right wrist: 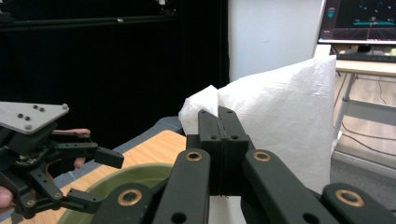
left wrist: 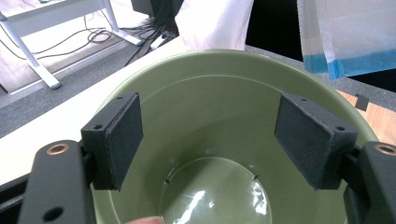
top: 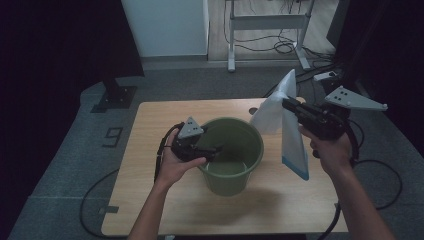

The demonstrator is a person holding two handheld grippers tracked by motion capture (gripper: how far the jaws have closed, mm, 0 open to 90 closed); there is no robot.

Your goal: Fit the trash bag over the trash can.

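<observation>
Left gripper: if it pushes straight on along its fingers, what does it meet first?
Most likely the inner wall or floor of the green bucket. The left gripper is open, fingers over the rim and pointing down inside. Exact contact point unclear, since depth is hard to judge.

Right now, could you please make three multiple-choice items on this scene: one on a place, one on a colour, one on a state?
1. Where is the left claw?
A. at the bucket's rim
B. on the floor
C. under the table

2. What colour is the bucket?
A. red
B. green
C. yellow

3. What is the state of the right claw?
A. wide open
B. lying on the table
C. shut on the white bag

Answers:
1 A, its open jaws reach over the rim in the left gripper view.
2 B, its wall is olive green.
3 C, its jaws press together on the bag's fold.
</observation>
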